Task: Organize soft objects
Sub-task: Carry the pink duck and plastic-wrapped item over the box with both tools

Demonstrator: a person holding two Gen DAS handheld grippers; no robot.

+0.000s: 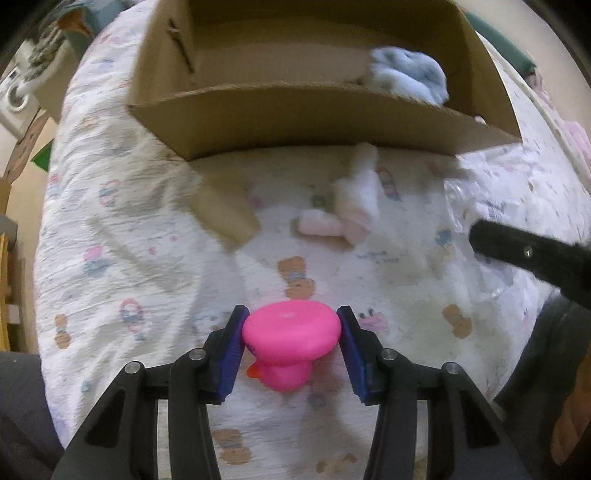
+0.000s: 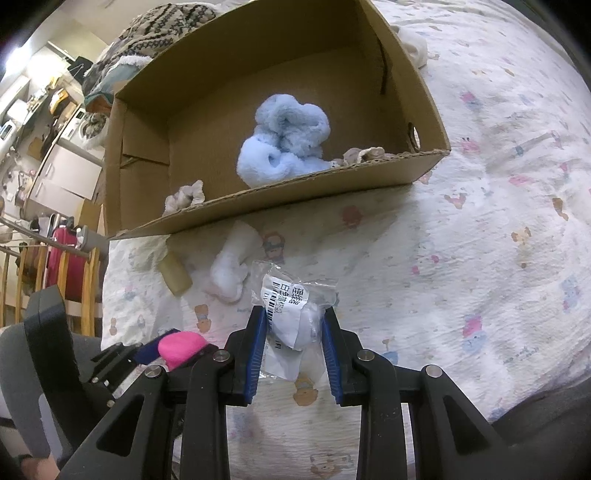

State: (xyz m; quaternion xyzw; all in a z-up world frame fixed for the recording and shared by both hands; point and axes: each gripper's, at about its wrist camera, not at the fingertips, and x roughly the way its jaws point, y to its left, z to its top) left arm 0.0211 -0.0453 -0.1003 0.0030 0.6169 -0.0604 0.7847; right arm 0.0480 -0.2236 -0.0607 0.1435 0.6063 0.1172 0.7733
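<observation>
A pink rubber duck point(image 1: 291, 332) sits upside down on the printed quilt point(image 1: 129, 221), and my left gripper point(image 1: 291, 317) is shut on it, both blue pads against its sides. My right gripper point(image 2: 293, 314) is shut on a clear plastic bag point(image 2: 291, 291) of white stuffing with a printed label. Behind both stands an open cardboard box point(image 2: 295, 195) holding a fluffy blue thing point(image 2: 284, 140) and beige fabric pieces point(image 2: 184, 195). A white soft piece point(image 2: 229, 273) and a tan block point(image 2: 175, 275) lie on the quilt before the box. The duck point(image 2: 181, 347) also shows at the left of the right wrist view.
The bed's edge drops off at the left, with a red suitcase point(image 2: 61, 266) and wooden rails point(image 2: 22, 280) beyond it. A patterned knit blanket point(image 2: 155, 26) lies behind the box. A finger of the right gripper point(image 1: 517, 251) reaches in at the right of the left wrist view.
</observation>
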